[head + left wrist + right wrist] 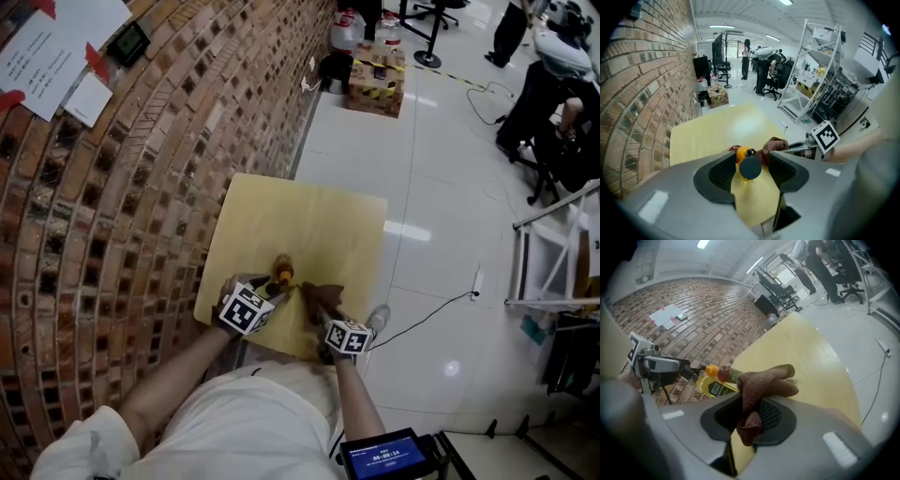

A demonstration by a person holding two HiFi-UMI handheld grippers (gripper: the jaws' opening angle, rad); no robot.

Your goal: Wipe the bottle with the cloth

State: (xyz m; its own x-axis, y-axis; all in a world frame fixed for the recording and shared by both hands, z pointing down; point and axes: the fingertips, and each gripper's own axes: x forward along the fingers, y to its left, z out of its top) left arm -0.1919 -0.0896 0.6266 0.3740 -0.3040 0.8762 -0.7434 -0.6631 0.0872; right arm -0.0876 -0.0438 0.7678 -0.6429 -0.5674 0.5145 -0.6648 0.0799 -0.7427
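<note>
Bottle [712,387] sits cap-first between left gripper [752,158] jaws, wide apart, pads clear; right gripper [752,405] clamps brown cloth [765,382] just beside bottle.

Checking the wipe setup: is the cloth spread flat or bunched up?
Bunched: the brown cloth hangs crumpled, pinched in the jaws of the right gripper.

Above the near edge of the table [309,220], our left tongs [751,161] point steeply down, jaws wide apart either side of the cap [750,168] of the bottle [715,386], not pressing it. Just beside them, our right tongs [752,412] slant gently down, clamped on the cloth [765,380].
</note>
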